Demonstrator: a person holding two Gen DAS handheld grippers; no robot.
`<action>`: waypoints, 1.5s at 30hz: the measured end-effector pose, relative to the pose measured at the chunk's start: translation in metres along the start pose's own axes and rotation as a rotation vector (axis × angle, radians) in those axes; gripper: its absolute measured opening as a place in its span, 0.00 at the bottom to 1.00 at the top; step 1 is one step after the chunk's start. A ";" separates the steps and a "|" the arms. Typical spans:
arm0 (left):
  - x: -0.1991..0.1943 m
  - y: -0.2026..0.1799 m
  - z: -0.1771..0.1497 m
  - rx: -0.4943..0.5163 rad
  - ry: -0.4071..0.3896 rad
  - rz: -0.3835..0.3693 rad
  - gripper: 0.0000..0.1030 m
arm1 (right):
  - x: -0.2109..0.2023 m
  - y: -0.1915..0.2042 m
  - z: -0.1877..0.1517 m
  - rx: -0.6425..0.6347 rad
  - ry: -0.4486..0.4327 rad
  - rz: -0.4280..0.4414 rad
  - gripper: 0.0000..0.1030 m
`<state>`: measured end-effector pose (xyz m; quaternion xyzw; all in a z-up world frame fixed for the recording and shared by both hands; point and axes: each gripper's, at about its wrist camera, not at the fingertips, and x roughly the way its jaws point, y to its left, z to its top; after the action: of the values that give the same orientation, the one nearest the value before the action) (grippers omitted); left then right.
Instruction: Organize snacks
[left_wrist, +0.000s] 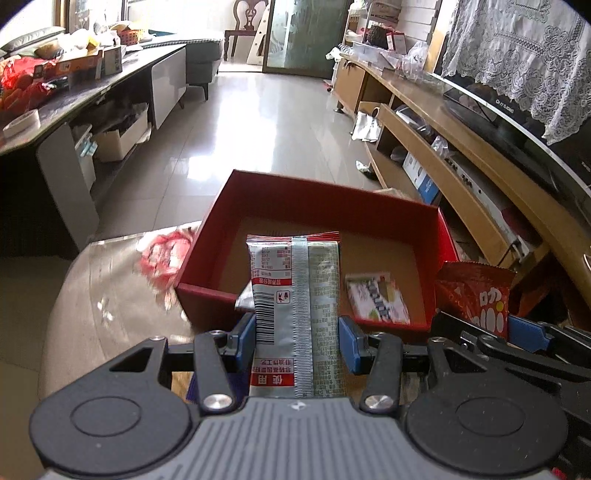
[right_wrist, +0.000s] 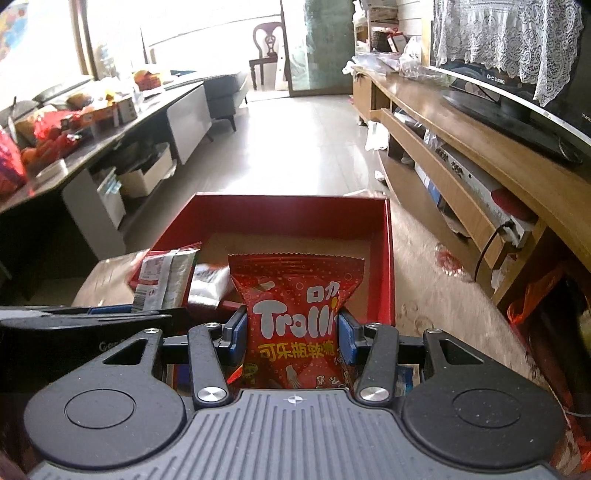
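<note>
Both packets in transit toward red box (left_wrist: 441, 236). Left hand-held gripper (left_wrist: 297, 334) pinches silver snack packet (left_wrist: 295, 295); right hand-held gripper (right_wrist: 291, 334) pinches red Trolli gummy bag (right_wrist: 295, 306). Next: carry over box interior, release beside small packet (left_wrist: 376, 301) inside.

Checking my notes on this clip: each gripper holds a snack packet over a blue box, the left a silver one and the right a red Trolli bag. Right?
One slip: the box is red, not blue, as both wrist views show. The left gripper does hold the silver packet, and the right gripper the Trolli bag.
</note>
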<state>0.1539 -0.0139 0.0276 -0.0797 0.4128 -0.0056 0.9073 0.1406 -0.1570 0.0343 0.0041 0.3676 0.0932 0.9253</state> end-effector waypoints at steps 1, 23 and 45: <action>0.002 -0.001 0.004 0.000 -0.003 0.002 0.46 | 0.002 -0.001 0.003 0.004 -0.003 -0.002 0.54; 0.067 -0.015 0.054 0.014 -0.012 0.073 0.45 | 0.062 -0.019 0.044 0.034 -0.007 -0.023 0.54; 0.110 -0.020 0.051 0.049 0.034 0.133 0.46 | 0.117 -0.024 0.037 0.031 0.090 -0.033 0.56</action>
<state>0.2656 -0.0347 -0.0191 -0.0298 0.4324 0.0432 0.9002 0.2530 -0.1580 -0.0200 0.0084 0.4101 0.0720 0.9091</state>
